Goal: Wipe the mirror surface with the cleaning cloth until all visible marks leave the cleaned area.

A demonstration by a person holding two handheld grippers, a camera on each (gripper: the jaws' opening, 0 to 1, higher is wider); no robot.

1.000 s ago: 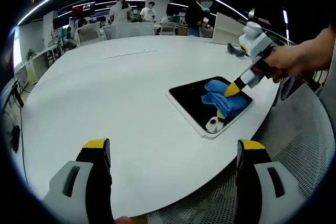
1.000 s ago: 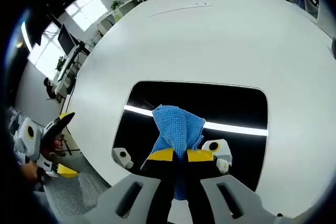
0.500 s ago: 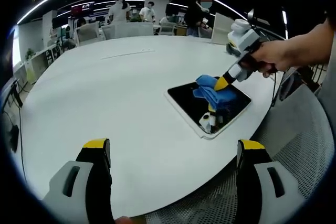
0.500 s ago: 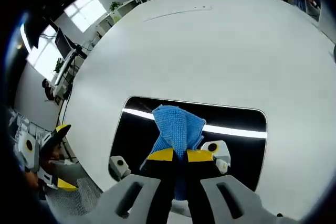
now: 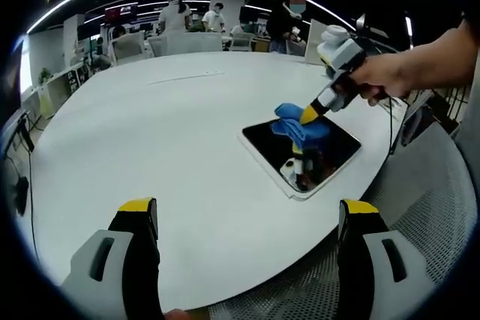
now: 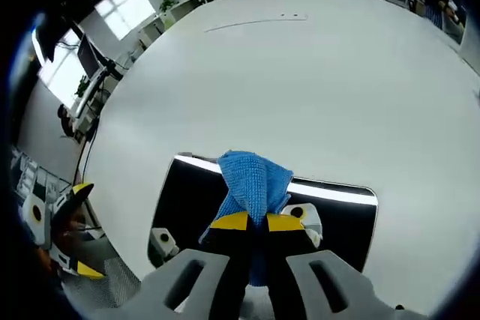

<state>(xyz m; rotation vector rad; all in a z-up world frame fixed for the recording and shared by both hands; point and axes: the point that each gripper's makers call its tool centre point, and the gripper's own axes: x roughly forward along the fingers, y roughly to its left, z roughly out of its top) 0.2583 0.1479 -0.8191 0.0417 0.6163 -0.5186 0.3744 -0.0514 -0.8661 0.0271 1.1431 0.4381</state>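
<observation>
A dark rectangular mirror (image 5: 322, 148) with a white rim lies flat near the table's right edge; in the right gripper view the mirror (image 6: 196, 198) reflects a ceiling light strip. My right gripper (image 6: 253, 222) is shut on a blue cleaning cloth (image 6: 253, 179), which is pressed on the mirror's far edge. In the left gripper view the same right gripper (image 5: 309, 115) reaches in from the right, held by a hand, with the cloth (image 5: 294, 121) under its tip. My left gripper (image 5: 247, 211) is open above the table's near side, with nothing between its fingers.
The big round white table (image 5: 165, 125) carries the mirror alone. A grey mesh chair (image 5: 427, 207) stands at its right edge. People and desks (image 5: 187, 24) fill the back of the room. My left gripper (image 6: 64, 222) also appears off the table's edge in the right gripper view.
The right gripper has dragged the cloth across the mirror from its middle to its far edge. The left gripper has stayed put.
</observation>
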